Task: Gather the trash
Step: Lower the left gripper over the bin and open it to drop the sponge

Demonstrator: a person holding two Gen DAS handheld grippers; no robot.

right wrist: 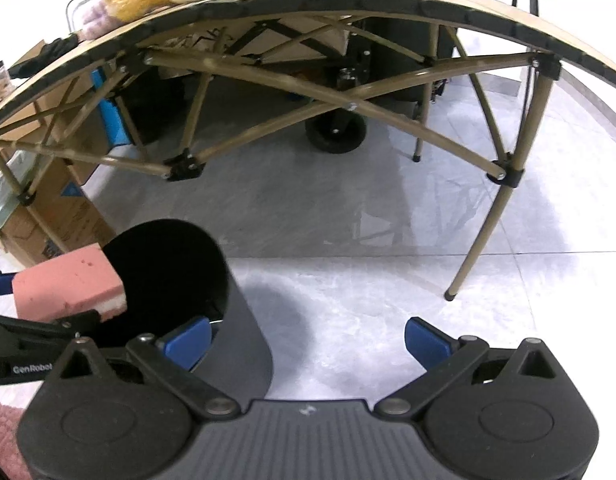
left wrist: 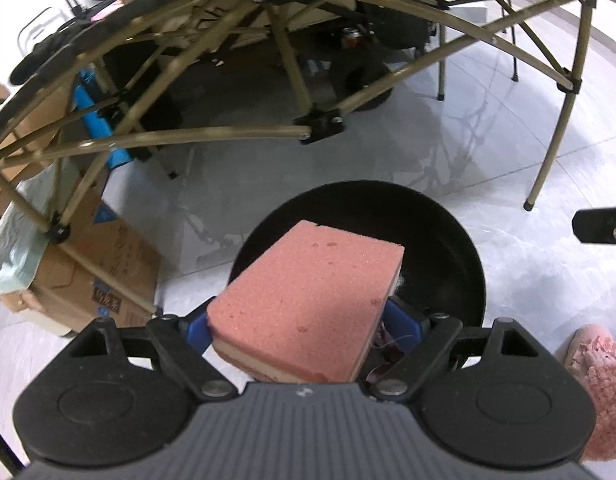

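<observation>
We see the L gripper (left wrist: 304, 330) clamped on a pink sponge (left wrist: 308, 304), blue pads (left wrist: 196, 330) pressing its two long sides. Sponge has a pink top w/ a paler layer underneath; its far end sticks out over the mouth of the black trash bin (left wrist: 460, 256). Bin stands upright on the grey tiled floor (left wrist: 520, 152), in front of the folding table.

From the R wrist view, same sponge (right wrist: 68, 284) shows at the bin's near-left rim, above the opening of the bin (right wrist: 236, 320), not inside it yet.

R gripper (right wrist: 308, 344) is spread wide, nothing between its pads; its left pad (right wrist: 188, 342) sits just beside the bin wall, can't tell if touching.

Folding table (right wrist: 388, 4) w/ tan crossed legs stands behind the bin. Cardboard boxes (left wrist: 104, 264) sit on the floor left of the bin, under the table edge. Pink fuzzy slipper (left wrist: 600, 384) is right of the bin, near the L gripper body.
</observation>
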